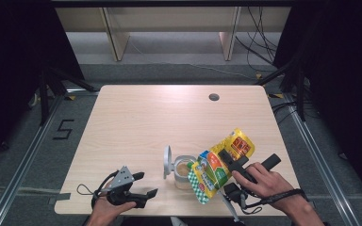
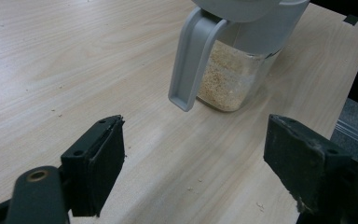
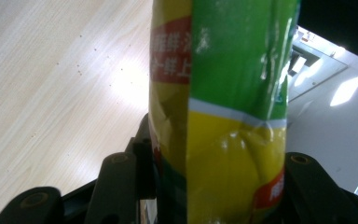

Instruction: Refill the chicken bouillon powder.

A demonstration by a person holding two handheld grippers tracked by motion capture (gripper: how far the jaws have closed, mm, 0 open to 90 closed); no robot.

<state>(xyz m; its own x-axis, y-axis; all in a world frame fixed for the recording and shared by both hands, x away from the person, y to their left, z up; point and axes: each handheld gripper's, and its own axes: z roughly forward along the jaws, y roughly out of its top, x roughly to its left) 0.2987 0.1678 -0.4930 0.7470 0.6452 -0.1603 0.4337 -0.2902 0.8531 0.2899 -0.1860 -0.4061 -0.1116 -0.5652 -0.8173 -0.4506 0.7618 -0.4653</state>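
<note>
The left claw [image 1: 143, 184] rests low by the table's near edge, jaws spread wide. The right claw [image 1: 229, 160], tilted, is clamped shut.

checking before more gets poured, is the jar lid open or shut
Open. In the high view the jar's grey flip lid stands up on edge at its left side, and the tan granules inside show from above through the uncovered mouth.

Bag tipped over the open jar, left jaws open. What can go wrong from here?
1. The jar stands unheld; the left hand-held gripper is open and short of it, so a nudge from the bag might tip it.
2. The bag's low end hangs at the jar's rim, not clearly over the mouth; powder may spill onto the table, where crumbs already lie.
</note>
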